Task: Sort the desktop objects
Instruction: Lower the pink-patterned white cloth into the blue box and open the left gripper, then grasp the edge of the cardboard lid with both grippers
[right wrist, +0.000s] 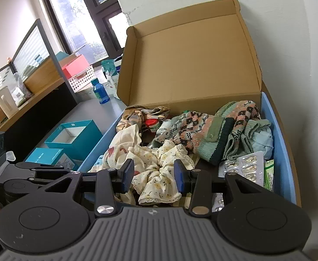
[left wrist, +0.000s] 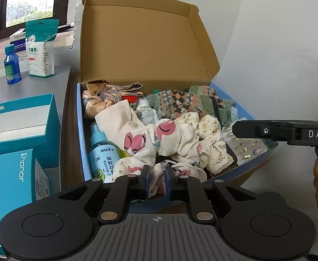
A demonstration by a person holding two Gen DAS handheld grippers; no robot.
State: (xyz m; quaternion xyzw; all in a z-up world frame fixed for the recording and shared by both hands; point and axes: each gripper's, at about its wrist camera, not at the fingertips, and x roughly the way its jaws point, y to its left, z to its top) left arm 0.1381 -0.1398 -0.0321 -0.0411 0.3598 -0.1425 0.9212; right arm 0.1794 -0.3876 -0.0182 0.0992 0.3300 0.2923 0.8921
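Observation:
An open cardboard box [left wrist: 146, 43] with blue walls holds cloth items, bottles and pill packs. My left gripper [left wrist: 156, 181] is nearly shut on a white sock with pink prints [left wrist: 141, 143] at the box's near edge. My right gripper [right wrist: 154, 175] is open, its pads on either side of a cream floral scrunchie [right wrist: 159, 184]; it also shows in the left wrist view [left wrist: 256, 129] at the right. A knitted patterned sock [right wrist: 193, 130] lies behind. A repellent spray bottle [left wrist: 103, 152] lies at the box's left. Blister packs [right wrist: 248, 165] lie at the right.
Left of the box stand an open teal box [left wrist: 22, 117] and a teal honor box [left wrist: 9, 174]. A blue bottle [left wrist: 11, 65] and a gauze bandage pack [left wrist: 40, 50] stand behind them. A white basket [right wrist: 80, 78] and a kettle [right wrist: 5, 102] sit further left. A white wall is behind.

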